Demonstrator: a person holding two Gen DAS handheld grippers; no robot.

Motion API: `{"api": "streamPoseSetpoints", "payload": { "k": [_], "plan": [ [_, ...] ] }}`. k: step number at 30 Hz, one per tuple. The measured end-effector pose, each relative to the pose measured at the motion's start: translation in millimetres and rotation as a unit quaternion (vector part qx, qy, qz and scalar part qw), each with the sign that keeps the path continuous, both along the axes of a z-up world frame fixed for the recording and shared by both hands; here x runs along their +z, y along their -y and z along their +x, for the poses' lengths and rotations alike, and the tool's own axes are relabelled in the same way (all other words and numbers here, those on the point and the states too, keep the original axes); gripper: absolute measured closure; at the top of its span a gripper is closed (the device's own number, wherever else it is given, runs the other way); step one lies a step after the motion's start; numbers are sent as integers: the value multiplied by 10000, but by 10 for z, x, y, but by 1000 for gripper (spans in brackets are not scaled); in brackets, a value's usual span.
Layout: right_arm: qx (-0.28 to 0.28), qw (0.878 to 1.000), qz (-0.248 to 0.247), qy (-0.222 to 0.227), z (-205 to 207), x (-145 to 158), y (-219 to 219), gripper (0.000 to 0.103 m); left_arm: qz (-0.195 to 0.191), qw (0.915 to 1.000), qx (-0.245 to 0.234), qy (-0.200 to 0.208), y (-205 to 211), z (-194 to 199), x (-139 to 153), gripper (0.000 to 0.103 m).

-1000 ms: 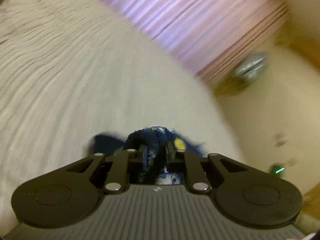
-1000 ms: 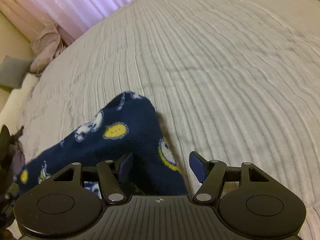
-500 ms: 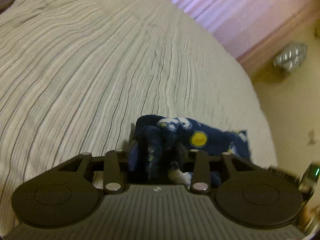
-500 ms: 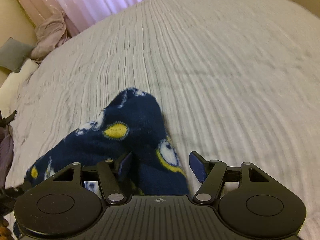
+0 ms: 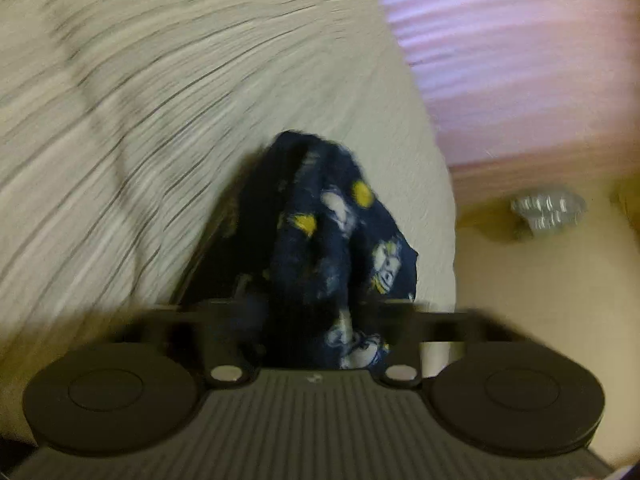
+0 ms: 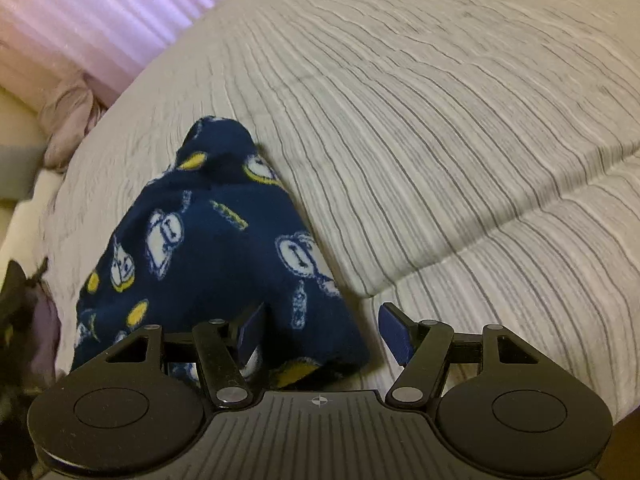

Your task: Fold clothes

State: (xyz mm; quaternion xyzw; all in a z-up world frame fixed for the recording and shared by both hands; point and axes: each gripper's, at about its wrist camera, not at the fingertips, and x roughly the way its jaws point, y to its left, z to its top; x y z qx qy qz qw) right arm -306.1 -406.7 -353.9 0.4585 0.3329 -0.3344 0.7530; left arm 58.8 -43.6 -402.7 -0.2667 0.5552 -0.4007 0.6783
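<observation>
Navy fleece garment [image 6: 208,264], printed with white and yellow cartoon figures, lies bunched on the striped grey-white bedspread [image 6: 440,128]. Left gripper [image 5: 316,312]: jaws closing, a fold of the fleece bunched between them; frame is motion-blurred, so pad contact can't be confirmed. Right gripper [image 6: 320,330]: jaws spread wide, blue pads gripping nothing; the garment's edge sits partly between them, against the left-hand pad. Pink curtain [image 6: 92,20] hangs behind the bed.
</observation>
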Motion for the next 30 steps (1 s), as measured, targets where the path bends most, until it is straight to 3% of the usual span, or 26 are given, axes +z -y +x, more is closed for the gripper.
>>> {"api": "streamPoseSetpoints", "payload": {
  "k": [5,9,12,15,18,21,23,26,28,30],
  "plan": [
    [205,9996,-190,11,78,18,-39,37,295,9993,-10,233,-291,-33,-3,93],
    [307,9987,-361,-198,135,-43,-79,37,671,9970,-169,361,-178,-63,-86,91],
    [401,9969,-557,-396,101,17,-139,37,959,9942,-197,454,-208,-109,-6,84],
    [618,9907,-1033,-628,63,216,-240,37,1116,9885,-382,944,-252,-155,269,87],
    [863,9825,-1538,-606,113,407,-367,37,1182,9764,-688,1672,-250,-209,638,88],
    [1074,9764,-1802,-507,266,456,-495,37,1036,9646,-1167,2125,-23,-208,829,88],
    [1177,9748,-1824,-505,409,383,-606,37,1057,9557,-1505,2299,184,-273,773,87],
    [1528,9684,-1783,-840,617,105,-804,37,1638,9407,-1903,2281,354,-370,363,88],
    [1790,9579,-1842,-1281,688,-109,-903,37,1856,9439,-1879,1983,296,-396,134,89],
    [1816,9553,-1899,-1354,677,-82,-942,37,1792,9512,-1789,1761,202,-390,127,90]
  ]
}}
